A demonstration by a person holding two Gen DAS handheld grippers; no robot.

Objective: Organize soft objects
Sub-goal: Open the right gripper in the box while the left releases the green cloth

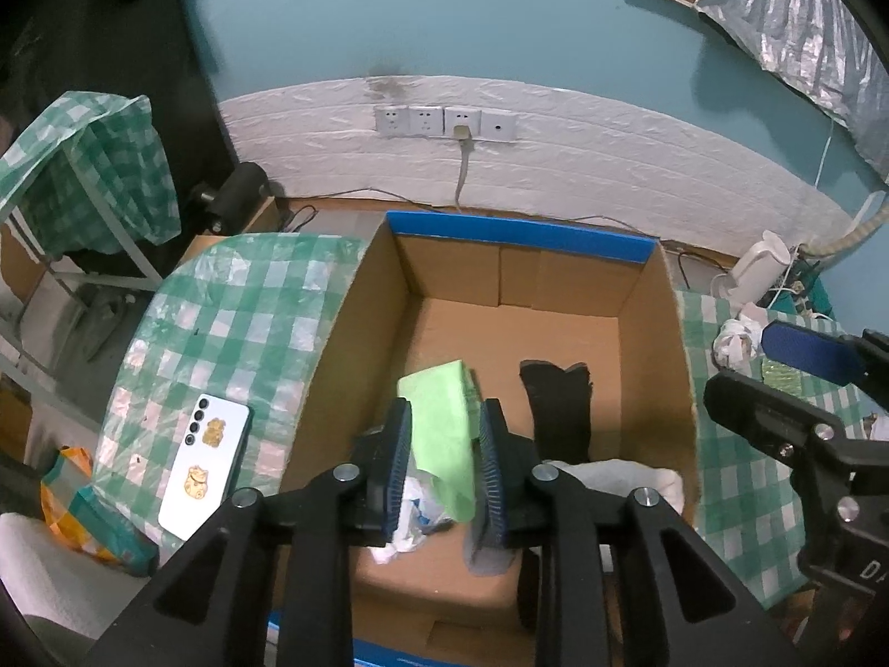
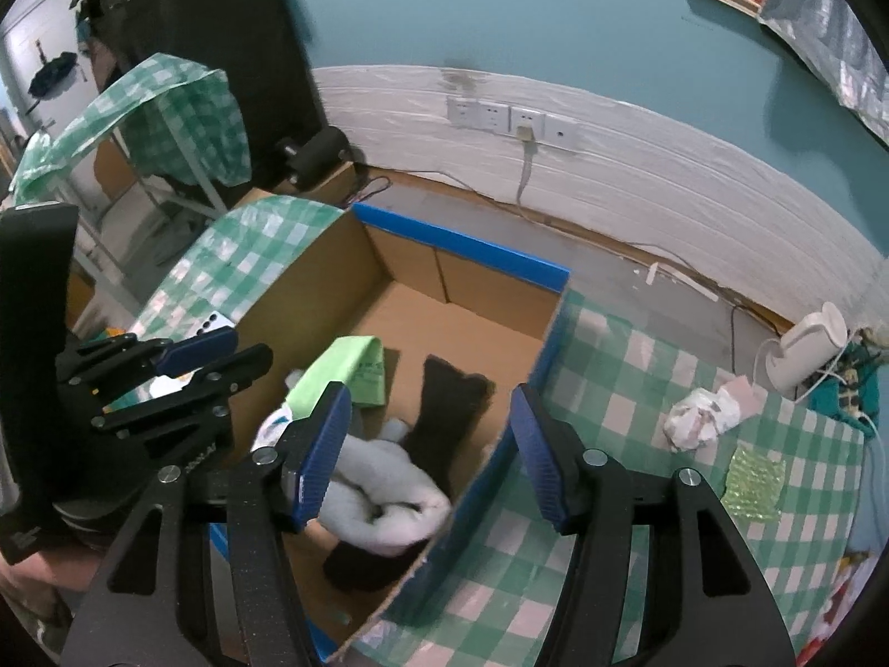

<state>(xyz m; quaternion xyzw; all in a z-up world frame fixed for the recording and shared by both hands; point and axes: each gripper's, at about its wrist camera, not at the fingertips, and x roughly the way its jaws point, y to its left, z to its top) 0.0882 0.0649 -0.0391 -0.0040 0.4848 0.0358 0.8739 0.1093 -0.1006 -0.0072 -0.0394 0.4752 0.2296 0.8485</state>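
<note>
Two grippers hang over the cardboard box [image 1: 639, 300]. At lower centre of the left view, the left gripper [image 1: 444, 467] has its jaws slightly apart around the green cloth [image 1: 444, 422], not pressing it. The right gripper [image 2: 430, 444] stands wide apart above the white towel [image 2: 389, 483], beside a black cloth [image 2: 444, 411].

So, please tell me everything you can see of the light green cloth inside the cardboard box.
The green cloth is a soft, pale lime piece of fabric, folded into a long flat strip. It lies in the cardboard box, at its left side, partly on the box floor and partly over a crumpled white plastic bag. Its near end sits between the open fingers of the left tool, which do not seem to press it. A black sock lies apart, to its right.
</note>
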